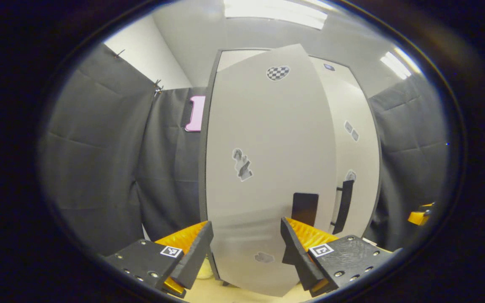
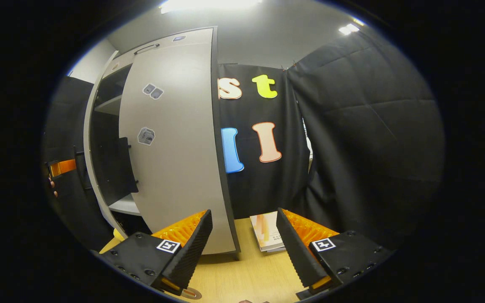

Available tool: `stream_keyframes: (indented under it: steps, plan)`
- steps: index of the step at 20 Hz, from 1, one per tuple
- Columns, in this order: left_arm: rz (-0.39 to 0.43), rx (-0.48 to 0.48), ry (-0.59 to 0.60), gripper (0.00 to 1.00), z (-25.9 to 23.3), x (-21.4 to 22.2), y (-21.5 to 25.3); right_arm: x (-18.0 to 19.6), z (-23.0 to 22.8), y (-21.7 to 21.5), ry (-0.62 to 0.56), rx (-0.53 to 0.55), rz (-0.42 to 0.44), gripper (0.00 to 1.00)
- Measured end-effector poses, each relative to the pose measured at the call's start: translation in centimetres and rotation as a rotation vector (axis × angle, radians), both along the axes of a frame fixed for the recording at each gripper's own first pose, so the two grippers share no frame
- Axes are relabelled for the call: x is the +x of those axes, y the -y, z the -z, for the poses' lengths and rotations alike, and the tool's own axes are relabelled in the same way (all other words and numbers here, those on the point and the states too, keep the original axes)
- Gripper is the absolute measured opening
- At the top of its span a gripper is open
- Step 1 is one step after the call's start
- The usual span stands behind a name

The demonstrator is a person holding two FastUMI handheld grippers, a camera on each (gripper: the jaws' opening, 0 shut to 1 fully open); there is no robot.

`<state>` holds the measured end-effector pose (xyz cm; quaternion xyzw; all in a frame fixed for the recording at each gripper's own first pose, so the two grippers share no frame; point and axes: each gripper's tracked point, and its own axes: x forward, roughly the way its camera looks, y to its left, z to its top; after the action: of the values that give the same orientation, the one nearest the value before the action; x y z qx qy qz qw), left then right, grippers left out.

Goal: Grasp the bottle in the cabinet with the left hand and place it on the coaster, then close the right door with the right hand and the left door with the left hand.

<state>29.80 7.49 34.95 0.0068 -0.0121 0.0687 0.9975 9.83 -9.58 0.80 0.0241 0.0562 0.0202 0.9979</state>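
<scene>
Grey left door (image 1: 267, 168) sits between my wide-open, empty left gripper (image 1: 246, 248); push off-centre and it could bounce back, right gripper (image 2: 244, 244) also gaping, empty

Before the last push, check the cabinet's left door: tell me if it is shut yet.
Not shut. In the left gripper view the left door stands ajar, its edge proud of the right door; the open left gripper faces it.
</scene>
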Motion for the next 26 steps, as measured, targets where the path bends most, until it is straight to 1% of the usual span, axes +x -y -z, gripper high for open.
stream_keyframes:
  steps: [3, 7, 9, 11, 12, 13, 17, 19, 20, 21, 22, 23, 26]
  plan:
    - [-0.056, -0.009, 0.043, 0.99, -0.2, -2.1, -0.7, 0.3, 0.0, 0.2, 0.001, -0.004, -0.01, 0.98]
    - [-0.044, -0.049, 0.061, 0.99, 0.8, -5.5, -0.1, 0.8, -1.0, -0.3, 0.029, 0.009, -0.03, 0.98]
    - [-0.062, -0.075, 0.059, 0.99, 1.6, -7.2, 0.1, 1.0, -1.8, -0.6, 0.061, 0.002, -0.04, 0.97]
    - [-0.086, -0.127, 0.051, 0.99, 2.7, -9.0, 0.6, 1.1, -1.9, -2.1, 0.068, 0.006, -0.1, 0.97]
    - [-0.075, -0.156, 0.044, 0.99, 3.2, -9.6, 1.3, 1.1, -1.6, -2.8, 0.062, 0.01, -0.128, 0.92]
    - [-0.071, -0.175, 0.036, 0.99, 3.8, -10.2, 1.8, 0.8, -1.4, -3.0, 0.058, 0.01, -0.147, 0.97]
    - [-0.126, -0.155, 0.01, 0.99, 4.5, -12.8, 2.4, 0.2, -0.6, -3.6, 0.037, 0.015, -0.205, 0.97]
    - [-0.141, -0.15, 0.013, 0.99, 4.5, -14.0, 3.1, -0.1, -0.3, -3.1, 0.034, 0.001, -0.222, 0.97]
    - [-0.149, -0.154, 0.018, 0.99, 4.6, -14.8, 3.5, -0.3, -0.1, -2.8, 0.034, -0.009, -0.229, 0.97]
    - [-0.157, -0.162, 0.023, 0.93, 4.8, -15.5, 3.7, -0.4, 0.2, -2.5, 0.035, -0.019, -0.238, 0.97]
    - [-0.171, -0.173, 0.025, 0.96, 5.1, -16.2, 3.9, -0.6, 0.5, -2.2, 0.037, -0.028, -0.246, 0.98]
    - [-0.19, -0.187, 0.025, 0.93, 5.5, -17.0, 3.9, -0.8, 1.0, -1.8, 0.037, -0.037, -0.252, 0.98]
    - [-0.229, -0.206, 0.024, 0.93, 6.3, -19.1, 4.0, -1.5, 2.3, -1.6, 0.023, -0.054, -0.284, 0.97]
